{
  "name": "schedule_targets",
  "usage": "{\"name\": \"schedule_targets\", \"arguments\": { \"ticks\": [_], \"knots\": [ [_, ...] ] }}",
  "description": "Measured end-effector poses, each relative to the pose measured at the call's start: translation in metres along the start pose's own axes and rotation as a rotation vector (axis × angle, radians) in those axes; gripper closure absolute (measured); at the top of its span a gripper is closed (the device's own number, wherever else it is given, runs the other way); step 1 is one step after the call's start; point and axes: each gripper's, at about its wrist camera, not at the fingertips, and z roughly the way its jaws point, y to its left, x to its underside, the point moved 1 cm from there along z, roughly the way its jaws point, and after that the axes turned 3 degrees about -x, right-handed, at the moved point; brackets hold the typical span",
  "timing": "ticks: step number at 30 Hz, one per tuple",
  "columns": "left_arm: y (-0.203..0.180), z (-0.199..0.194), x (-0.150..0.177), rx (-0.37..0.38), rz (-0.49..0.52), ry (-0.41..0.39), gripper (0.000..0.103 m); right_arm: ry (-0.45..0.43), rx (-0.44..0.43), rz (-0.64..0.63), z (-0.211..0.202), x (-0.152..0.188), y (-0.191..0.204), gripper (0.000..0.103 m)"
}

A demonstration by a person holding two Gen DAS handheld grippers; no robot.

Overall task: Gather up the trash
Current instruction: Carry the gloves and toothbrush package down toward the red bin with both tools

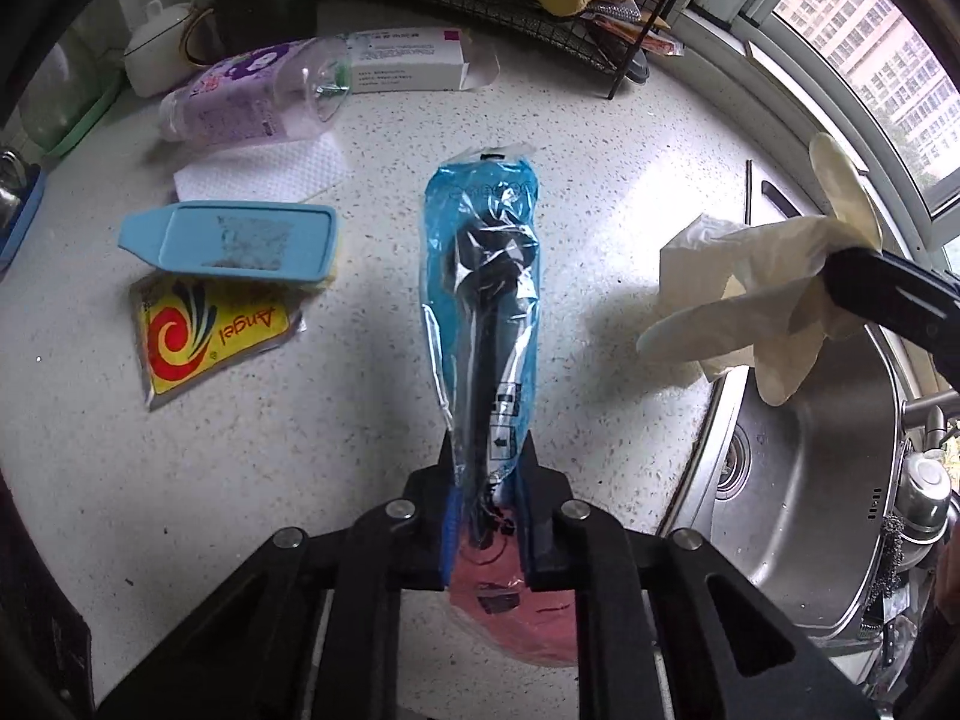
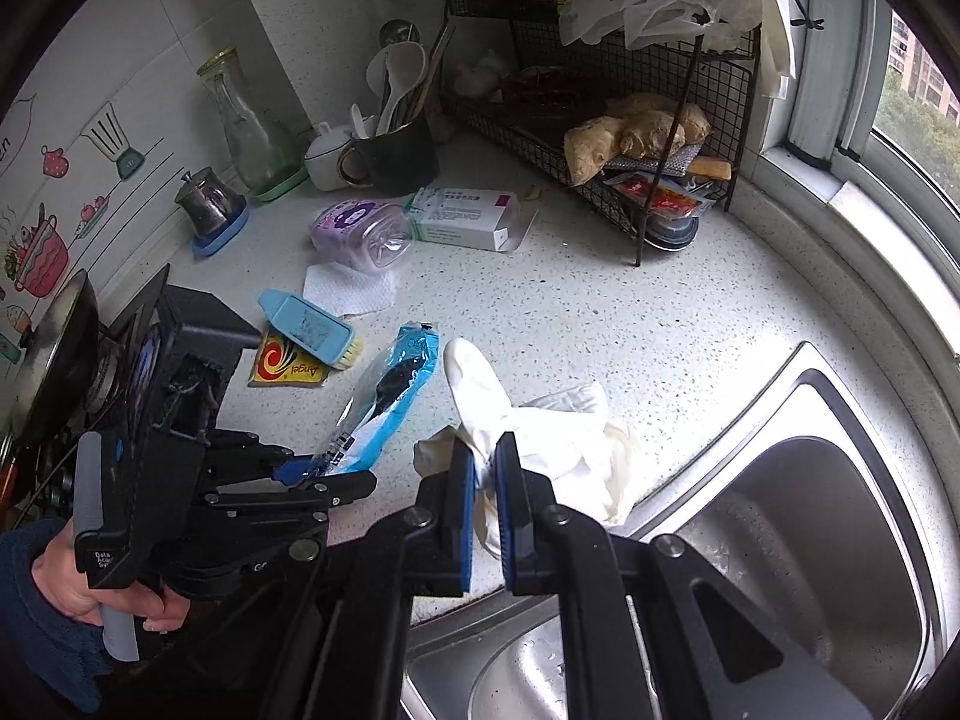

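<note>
The left claw [image 1: 487, 474] is clenched on the near end of a long blue plastic wrapper [image 1: 483, 276], glossy and crinkled, see-through enough to show a dark slender thing inside and a pink patch at the pinched end. The wrapper stretches out over the speckled white desk [image 1: 600, 150], just left of the steel sink [image 1: 804, 480]. The right claw [image 2: 485, 468] is grasping a limp, cream-white rubber glove [image 2: 540, 426], its fingers drooping at the sink's rim. Farther left of the sink lie a yellow Angel packet [image 1: 204, 336] under a blue brush [image 1: 240, 237], a purple bottle [image 1: 252, 96] and a white box [image 1: 408, 60].
</note>
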Motion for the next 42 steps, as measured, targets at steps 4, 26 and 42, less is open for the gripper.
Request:
{"name": "schedule_targets", "arguments": {
  "ticks": [4, 26, 42],
  "knots": [
    [0.025, -0.035, 0.026, 0.012, -0.041, -0.052, 0.09, -0.007, -0.034, -0.041, -0.004, 0.002, 0.026, 0.097],
    [0.138, -0.161, 0.281, -0.083, -0.265, -0.155, 0.09, 0.024, -0.202, -0.356, -0.02, 0.096, 0.233, 0.097],
    [0.146, -0.069, 0.398, -0.061, -0.381, -0.006, 0.09, 0.22, -0.193, -0.338, 0.077, 0.197, 0.266, 0.097]
  ]
}}
